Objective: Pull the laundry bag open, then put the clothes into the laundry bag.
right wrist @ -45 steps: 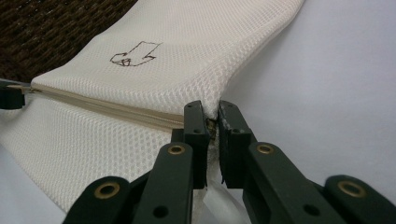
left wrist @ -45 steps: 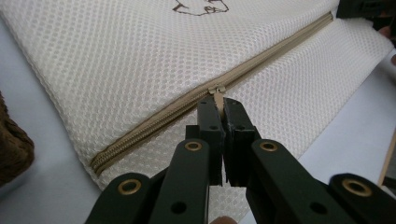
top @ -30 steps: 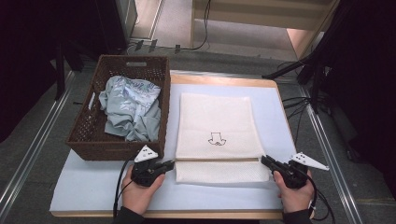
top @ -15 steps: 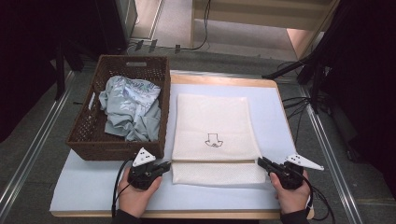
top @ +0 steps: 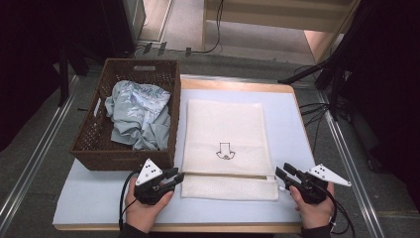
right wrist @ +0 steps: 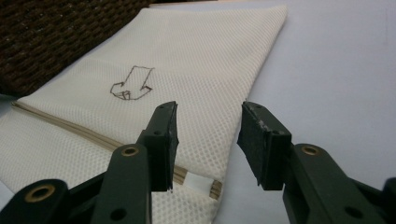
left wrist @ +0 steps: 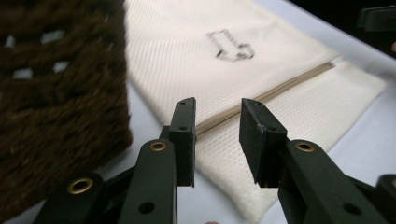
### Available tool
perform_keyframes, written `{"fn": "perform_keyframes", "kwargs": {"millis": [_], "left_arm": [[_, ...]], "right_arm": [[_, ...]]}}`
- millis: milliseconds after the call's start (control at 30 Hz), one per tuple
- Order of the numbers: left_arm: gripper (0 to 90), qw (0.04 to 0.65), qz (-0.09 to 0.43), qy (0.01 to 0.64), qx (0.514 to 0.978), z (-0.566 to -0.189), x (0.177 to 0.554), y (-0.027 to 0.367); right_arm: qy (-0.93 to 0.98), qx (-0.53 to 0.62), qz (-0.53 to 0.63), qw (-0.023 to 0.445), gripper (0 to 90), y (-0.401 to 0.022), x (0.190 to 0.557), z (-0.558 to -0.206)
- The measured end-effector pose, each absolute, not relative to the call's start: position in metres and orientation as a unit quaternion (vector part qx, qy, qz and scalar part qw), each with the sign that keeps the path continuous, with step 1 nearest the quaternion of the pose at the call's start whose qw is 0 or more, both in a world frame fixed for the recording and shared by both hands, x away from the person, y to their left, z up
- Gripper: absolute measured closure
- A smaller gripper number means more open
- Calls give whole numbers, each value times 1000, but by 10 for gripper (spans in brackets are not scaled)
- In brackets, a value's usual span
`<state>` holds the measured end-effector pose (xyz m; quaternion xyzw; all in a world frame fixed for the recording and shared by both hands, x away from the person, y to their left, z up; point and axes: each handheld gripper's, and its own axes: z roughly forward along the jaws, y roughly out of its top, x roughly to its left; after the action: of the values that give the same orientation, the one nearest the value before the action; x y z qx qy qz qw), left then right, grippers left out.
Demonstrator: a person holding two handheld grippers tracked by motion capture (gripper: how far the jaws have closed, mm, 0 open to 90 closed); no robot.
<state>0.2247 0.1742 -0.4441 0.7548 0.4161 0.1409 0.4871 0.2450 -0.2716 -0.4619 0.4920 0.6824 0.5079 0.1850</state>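
Tabletop (top: 307, 129), pale blue-white, spreads ahead of both grippers and carries everything else. Ahead of the left gripper (top: 174, 177) and a little to its outer side stands a brown woven basket (top: 94, 153), its near wall just beyond that gripper's jaws; in the left gripper view the dark weave (left wrist: 60, 93) rises close on the left. A crumpled grey-blue patterned cloth (top: 136, 116) lies inside the basket. Between the two grippers and stretching away from them lies a cream mesh laundry bag (top: 225, 129), flat on the table, with a small drawn arrow mark (top: 224, 151) on its upper layer. Its near end is folded over into a narrow band (top: 228, 187) that runs from one gripper to the other, and a tan zipper line (left wrist: 280, 88) crosses along the fold.

The left gripper sits at the band's left corner; its jaws have just been opening and now stand apart, with the bag's edge lying below and beyond the gap, not pinched. The right gripper (top: 282, 174) sits at the right corner; its jaws have likewise just been opening and stand apart over the corner, clear of the mesh as far as the blur allows. A small white tab (right wrist: 198, 183) at the zipper's end shows just ahead of its left jaw. A hand (top: 143, 213) holds each gripper from the near table edge.
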Motion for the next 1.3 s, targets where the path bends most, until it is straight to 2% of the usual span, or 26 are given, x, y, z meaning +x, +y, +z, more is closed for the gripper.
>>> {"fn": "perform_keyframes", "kwargs": {"millis": [133, 267, 400, 467, 633, 867, 1167, 1300], "left_arm": [[829, 487, 128, 398, 767, -442, 220, 163], [900, 479, 106, 388, 780, -449, 222, 149], [900, 471, 94, 381, 790, -454, 226, 133], [900, 469, 91, 376, 794, -455, 228, 125], [900, 448, 86, 366, 812, -462, 237, 109], [900, 416, 90, 370, 826, -474, 243, 98], [900, 420, 85, 374, 822, -473, 247, 96], [900, 402, 86, 370, 833, -476, 247, 93]], "right_arm": [[692, 477, 509, 187, 572, -261, 244, -458], [698, 459, 520, 179, 596, -251, 248, -458], [712, 459, 512, 144, 644, -242, 251, -455], [722, 451, 503, 148, 577, -234, 250, -453], [740, 428, 488, 172, 494, -216, 250, -450], [753, 418, 481, 164, 448, -199, 264, -448], [766, 407, 470, 164, 443, -185, 275, -451], [776, 397, 464, 156, 448, -180, 279, -452]]}}
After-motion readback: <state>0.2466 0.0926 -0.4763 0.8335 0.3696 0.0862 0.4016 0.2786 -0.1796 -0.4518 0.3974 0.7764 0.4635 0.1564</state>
